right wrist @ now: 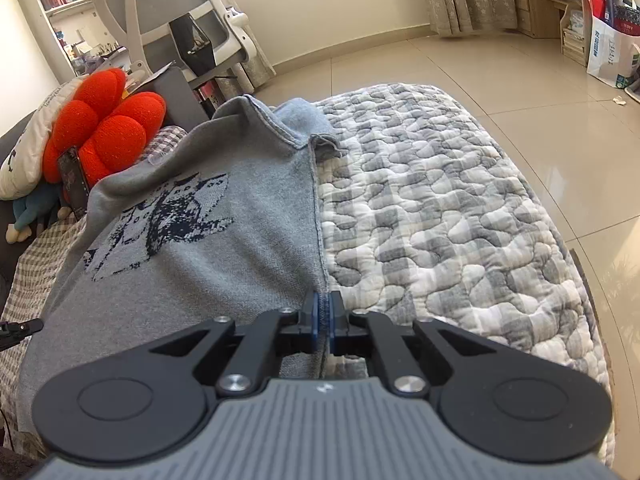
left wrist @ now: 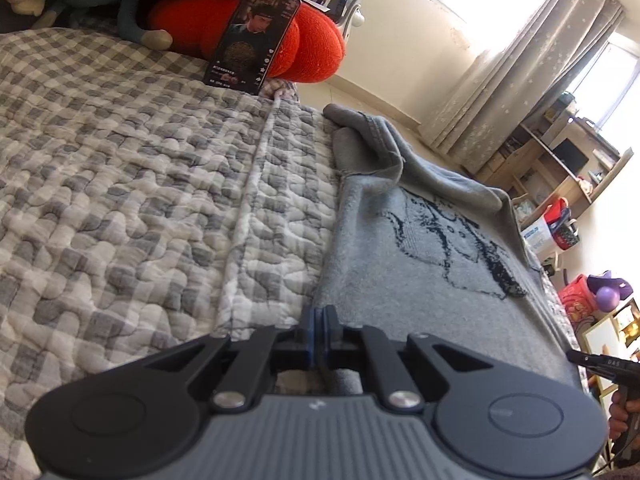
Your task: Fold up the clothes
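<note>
Right wrist: checked quilt [right wrist: 440,208] over bed, tiled floor [right wrist: 520,92] beyond.

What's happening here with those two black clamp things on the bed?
A person is folding a grey sweater that lies flat on a checked quilt. They hold a two-finger gripper in each hand. The left gripper is shut on the sweater's left edge, and the right gripper is shut on its right edge, both near the end closest to the person. No fold has been made yet.

checked quilt [right wrist: 440,208] | red cushion [right wrist: 104,128] | office chair [right wrist: 176,4] | curtain [left wrist: 520,72]
</note>
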The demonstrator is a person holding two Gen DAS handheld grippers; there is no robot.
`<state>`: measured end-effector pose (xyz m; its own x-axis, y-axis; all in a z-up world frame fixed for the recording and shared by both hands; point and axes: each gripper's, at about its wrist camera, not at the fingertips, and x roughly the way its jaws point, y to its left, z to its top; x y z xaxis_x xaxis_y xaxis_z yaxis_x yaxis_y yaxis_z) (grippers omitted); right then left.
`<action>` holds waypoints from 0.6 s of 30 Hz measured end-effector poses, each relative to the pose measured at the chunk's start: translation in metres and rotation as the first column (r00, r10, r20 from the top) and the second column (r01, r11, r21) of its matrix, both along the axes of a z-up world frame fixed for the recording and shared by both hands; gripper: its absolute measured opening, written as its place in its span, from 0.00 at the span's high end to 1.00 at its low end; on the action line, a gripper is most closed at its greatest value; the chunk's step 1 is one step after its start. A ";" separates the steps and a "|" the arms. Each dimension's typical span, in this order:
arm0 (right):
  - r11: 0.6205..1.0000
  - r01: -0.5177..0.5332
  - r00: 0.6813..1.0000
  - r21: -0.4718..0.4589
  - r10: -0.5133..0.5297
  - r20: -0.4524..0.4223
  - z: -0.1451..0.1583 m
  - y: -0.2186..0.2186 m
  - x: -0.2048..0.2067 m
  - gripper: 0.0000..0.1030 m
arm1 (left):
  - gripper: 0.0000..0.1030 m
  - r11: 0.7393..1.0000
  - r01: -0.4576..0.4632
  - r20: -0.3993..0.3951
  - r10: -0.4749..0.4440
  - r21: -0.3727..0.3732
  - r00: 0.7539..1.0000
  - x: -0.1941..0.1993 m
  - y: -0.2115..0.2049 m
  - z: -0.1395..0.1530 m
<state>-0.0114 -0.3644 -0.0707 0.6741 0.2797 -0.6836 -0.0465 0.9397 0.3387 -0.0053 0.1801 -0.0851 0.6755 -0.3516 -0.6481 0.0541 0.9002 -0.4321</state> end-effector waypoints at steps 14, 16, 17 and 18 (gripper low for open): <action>0.985 -0.003 1.000 0.172 0.000 0.016 -0.009 -0.010 0.036 0.86 | 0.78 0.987 0.023 0.014 -0.021 -0.158 1.000 0.042 0.006 -0.002; 0.982 -0.002 1.000 0.190 -0.002 0.022 -0.011 -0.011 0.048 0.83 | 0.78 0.985 0.018 0.018 -0.015 -0.171 1.000 0.052 0.005 -0.004; 0.981 -0.003 1.000 0.194 -0.003 0.027 -0.011 -0.010 0.053 0.82 | 0.78 0.985 0.020 0.020 -0.017 -0.173 1.000 0.057 0.003 -0.005; 0.980 -0.003 0.999 0.198 -0.004 0.034 -0.011 -0.010 0.059 0.79 | 0.78 0.985 0.020 0.022 -0.017 -0.174 1.000 0.061 0.001 -0.006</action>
